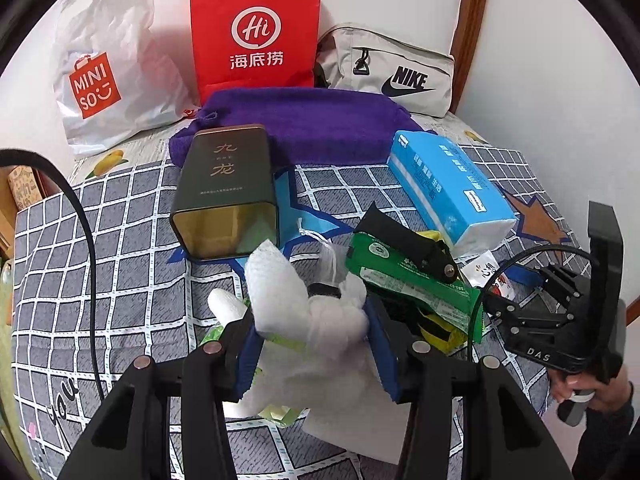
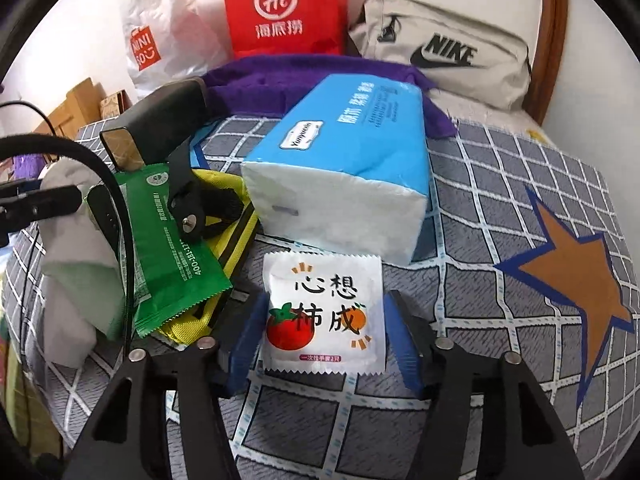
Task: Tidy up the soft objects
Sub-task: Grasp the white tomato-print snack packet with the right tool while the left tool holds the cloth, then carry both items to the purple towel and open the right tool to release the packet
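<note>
Item 1, white foam wrap bundle (image 1: 308, 312): lower centre of the left wrist view, crumpled, with a string loop above it. The left tongs (image 1: 310, 344) are closed in on it, blue pads (image 1: 246, 356) pressing both sides; pale green paper shows beneath.

Item 2, white sachet with tomato print (image 2: 325, 314): lower centre of the right wrist view, lying flat on the grid-pattern bed cover (image 2: 500, 208). The right tongs (image 2: 325, 336) stand spread wide, one blue pad on each side of the sachet; whether the pads touch its edges is hard to tell. Nothing is gripped.

Item 3, green snack packet (image 1: 404, 280): centre right of the left view, lying over a yellow-and-black strap item (image 2: 224, 216), with a black clip (image 1: 416, 240) across it.

Item 4, blue tissue pack (image 2: 344, 160): centre of the right view, just behind the sachet, white end facing the camera.

Item 5, dark tea tin (image 1: 226, 188): centre left of the left view, on its side, resting against a purple towel (image 1: 304, 124).

Item 6, rear row along the wall, left to right in the left view: white Miniso bag (image 1: 104, 80), red Haidilao paper bag (image 1: 256, 32), grey Nike pouch (image 1: 392, 72).
</note>
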{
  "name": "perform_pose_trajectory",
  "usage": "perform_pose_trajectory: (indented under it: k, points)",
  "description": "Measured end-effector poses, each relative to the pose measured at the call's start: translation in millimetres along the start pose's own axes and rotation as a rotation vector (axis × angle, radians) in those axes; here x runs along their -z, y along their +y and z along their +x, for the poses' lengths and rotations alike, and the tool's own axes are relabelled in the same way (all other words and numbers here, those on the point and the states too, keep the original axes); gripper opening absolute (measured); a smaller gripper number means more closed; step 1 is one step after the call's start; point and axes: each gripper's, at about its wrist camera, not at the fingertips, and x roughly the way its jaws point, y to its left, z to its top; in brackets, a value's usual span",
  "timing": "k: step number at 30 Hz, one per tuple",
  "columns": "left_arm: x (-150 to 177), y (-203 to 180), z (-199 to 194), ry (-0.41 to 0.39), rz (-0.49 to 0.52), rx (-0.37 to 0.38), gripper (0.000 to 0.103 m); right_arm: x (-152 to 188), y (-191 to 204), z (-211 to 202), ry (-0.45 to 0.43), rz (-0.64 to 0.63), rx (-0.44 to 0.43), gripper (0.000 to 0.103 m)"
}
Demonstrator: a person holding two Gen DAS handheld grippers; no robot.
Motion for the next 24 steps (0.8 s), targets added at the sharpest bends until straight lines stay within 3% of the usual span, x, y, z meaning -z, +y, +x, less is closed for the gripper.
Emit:
perform_pose_trajectory:
  k: [11,19,24]
  points:
    - [0.2,0.8,-1.9,0.004,-0.024,0.012,0.047,3.7,0.8,-1.0,-0.039,-0.005,-0.002,0.066]
    - [-8.7,14.9,-20.3,-0.036,-0.027,-0.017,0.047,-1.2,2.7,-5.1,0.006,-0.016,0.013,0.047]
    - [-15.3,25.1,-28.3,-0.048,-0.039,-0.023,0.047,-2.5,3.0,-16.6,0.019,-0.025,0.018,0.046]
